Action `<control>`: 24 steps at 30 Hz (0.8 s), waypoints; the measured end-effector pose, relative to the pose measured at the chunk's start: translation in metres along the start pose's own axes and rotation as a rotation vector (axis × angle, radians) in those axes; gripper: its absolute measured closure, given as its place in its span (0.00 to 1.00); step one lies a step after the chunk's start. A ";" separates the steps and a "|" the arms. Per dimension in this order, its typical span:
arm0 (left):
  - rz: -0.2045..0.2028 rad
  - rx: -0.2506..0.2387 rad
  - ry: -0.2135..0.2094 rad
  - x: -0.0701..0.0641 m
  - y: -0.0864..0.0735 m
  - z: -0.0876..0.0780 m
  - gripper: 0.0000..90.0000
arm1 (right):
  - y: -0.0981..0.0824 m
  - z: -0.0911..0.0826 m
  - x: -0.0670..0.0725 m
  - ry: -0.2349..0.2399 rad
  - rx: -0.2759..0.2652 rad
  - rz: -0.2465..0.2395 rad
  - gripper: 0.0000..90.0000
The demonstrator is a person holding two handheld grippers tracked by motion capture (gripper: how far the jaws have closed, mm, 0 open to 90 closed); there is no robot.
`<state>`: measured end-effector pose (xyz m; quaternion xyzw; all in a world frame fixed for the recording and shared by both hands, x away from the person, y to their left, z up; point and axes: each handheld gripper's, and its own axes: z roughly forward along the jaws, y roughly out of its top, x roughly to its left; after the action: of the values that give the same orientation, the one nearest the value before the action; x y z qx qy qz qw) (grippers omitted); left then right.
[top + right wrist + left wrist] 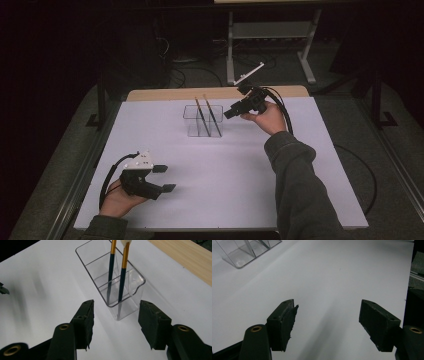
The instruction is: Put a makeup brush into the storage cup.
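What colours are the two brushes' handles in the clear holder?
The brushes have dark teal lower handles with gold upper parts, clearest in the right gripper view.

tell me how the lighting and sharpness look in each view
High view: white table lit, surroundings nearly black. Left gripper view: left gripper casts a soft shadow on the table; clear container slightly soft. Right gripper view: right gripper and brushes fairly sharp, faint glare on the container's rim.

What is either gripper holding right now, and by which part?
Nothing. The left gripper and right gripper are both open and empty; both brushes stand in the clear holder.
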<state>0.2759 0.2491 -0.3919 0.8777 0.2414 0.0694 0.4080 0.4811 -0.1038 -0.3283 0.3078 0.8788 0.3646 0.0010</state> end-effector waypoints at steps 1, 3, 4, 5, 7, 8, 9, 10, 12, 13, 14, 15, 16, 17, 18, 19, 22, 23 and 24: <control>0.000 0.000 0.000 0.000 0.000 0.000 0.32 | -0.001 -0.001 0.000 -0.004 0.004 -0.007 0.50; 0.001 0.001 0.001 0.000 0.000 0.000 0.32 | -0.004 -0.003 0.000 -0.010 0.001 -0.015 0.50; 0.000 0.002 0.001 0.000 0.000 0.000 0.32 | -0.005 -0.004 0.001 -0.003 -0.005 -0.010 0.50; -0.005 0.000 0.000 0.000 0.000 0.000 0.32 | -0.006 -0.005 0.001 -0.005 -0.001 -0.007 0.49; -0.007 0.000 -0.001 0.001 -0.001 0.000 0.31 | -0.008 -0.007 0.002 -0.005 -0.003 -0.016 0.49; -0.007 0.003 0.001 0.001 -0.001 0.000 0.31 | -0.009 -0.009 0.003 -0.008 -0.005 -0.020 0.49; -0.010 0.002 0.001 0.001 -0.001 0.000 0.31 | -0.010 -0.011 0.005 -0.006 -0.009 -0.005 0.48; -0.005 0.002 0.004 0.001 -0.001 -0.001 0.31 | -0.010 -0.012 0.006 -0.006 -0.012 -0.004 0.48; -0.007 0.001 0.002 0.001 -0.001 -0.001 0.31 | -0.013 -0.014 0.005 -0.013 -0.017 -0.021 0.47; -0.010 0.000 0.002 0.001 -0.001 -0.001 0.31 | -0.014 -0.015 0.006 -0.012 -0.022 -0.018 0.46; -0.013 0.000 0.001 0.001 -0.001 -0.001 0.31 | -0.015 -0.017 0.007 -0.007 -0.019 -0.012 0.46; -0.015 -0.002 0.000 0.001 -0.001 -0.001 0.31 | -0.016 -0.017 0.008 -0.008 -0.027 -0.006 0.45; -0.005 -0.001 0.004 0.002 -0.001 -0.001 0.31 | -0.018 -0.018 0.008 -0.007 -0.026 -0.001 0.44; -0.004 0.002 0.006 0.002 -0.001 -0.001 0.30 | -0.019 -0.018 0.008 -0.010 -0.030 -0.003 0.43; -0.011 -0.003 0.005 0.002 -0.001 -0.001 0.30 | -0.020 -0.019 0.009 -0.007 -0.028 0.003 0.43; -0.015 -0.002 0.007 0.002 -0.001 -0.002 0.30 | -0.021 -0.019 0.009 -0.009 -0.029 0.000 0.42; -0.012 -0.004 0.010 0.002 -0.001 -0.002 0.29 | -0.024 -0.021 0.011 -0.012 -0.045 -0.005 0.41; -0.013 -0.002 0.011 0.003 -0.001 -0.002 0.28 | -0.025 -0.021 0.012 -0.010 -0.039 0.010 0.41; -0.010 -0.001 0.011 0.003 -0.001 -0.002 0.28 | -0.027 -0.021 0.012 -0.012 -0.041 0.002 0.40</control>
<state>0.2772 0.2527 -0.3918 0.8759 0.2481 0.0721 0.4076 0.4525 -0.1255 -0.3273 0.3107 0.8708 0.3809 0.0124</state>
